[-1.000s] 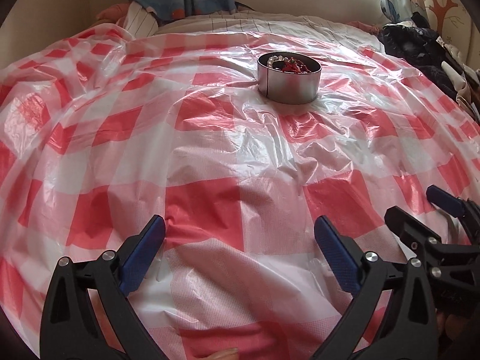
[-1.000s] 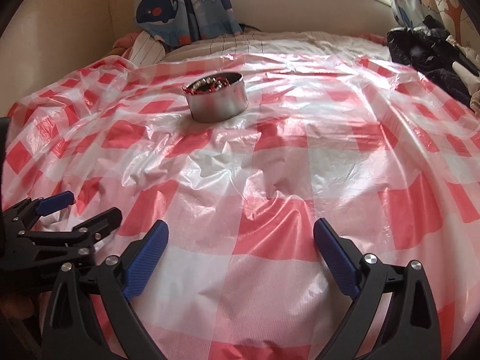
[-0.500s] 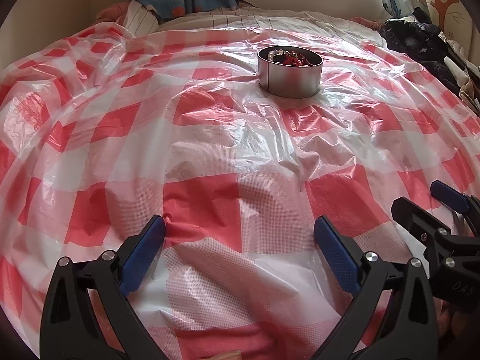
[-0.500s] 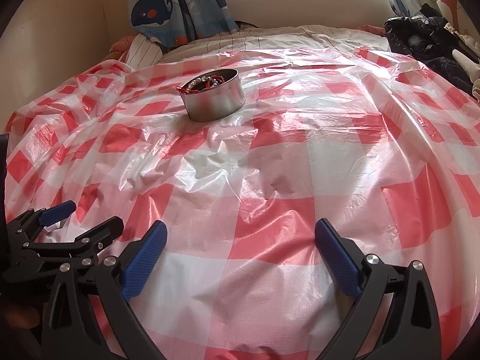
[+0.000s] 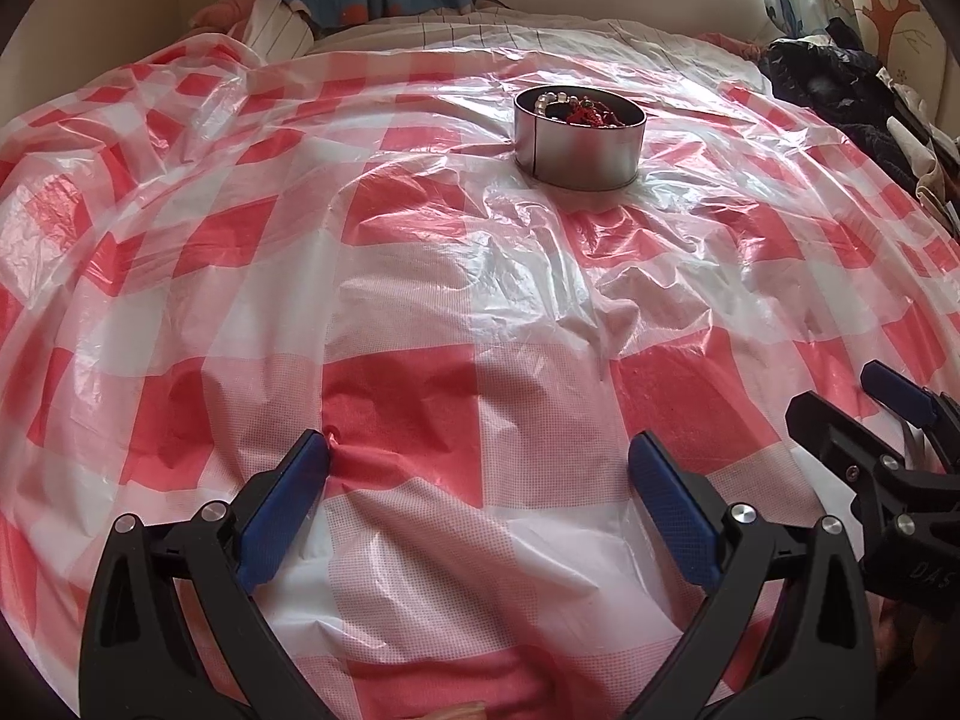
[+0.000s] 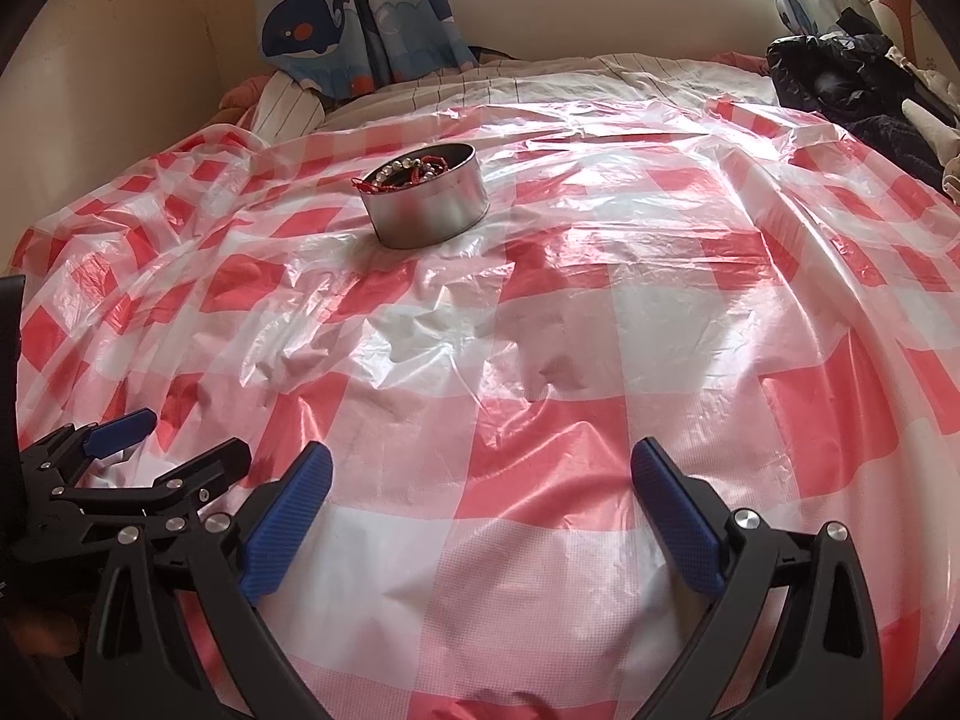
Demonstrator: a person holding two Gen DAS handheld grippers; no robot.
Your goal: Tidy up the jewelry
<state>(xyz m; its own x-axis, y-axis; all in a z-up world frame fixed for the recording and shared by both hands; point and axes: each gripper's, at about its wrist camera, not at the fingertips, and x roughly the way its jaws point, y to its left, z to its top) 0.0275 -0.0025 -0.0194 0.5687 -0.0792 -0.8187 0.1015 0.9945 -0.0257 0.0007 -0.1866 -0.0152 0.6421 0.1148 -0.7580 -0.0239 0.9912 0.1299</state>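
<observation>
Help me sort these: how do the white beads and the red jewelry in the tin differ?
The white bead strand is a row of pale round beads; the red jewelry is a tangled bunch. The white bead strand lies by the wall of the metal tin; the red jewelry fills the middle. Both sit inside it.

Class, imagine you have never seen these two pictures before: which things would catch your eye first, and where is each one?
First the red-and-white checked plastic sheet spread over the whole bed. Next the round metal tin standing alone on its far half, holding jewelry of pale beads and red cord. Nearest, the left gripper and right gripper, both open and empty, side by side above the sheet's near edge.
</observation>
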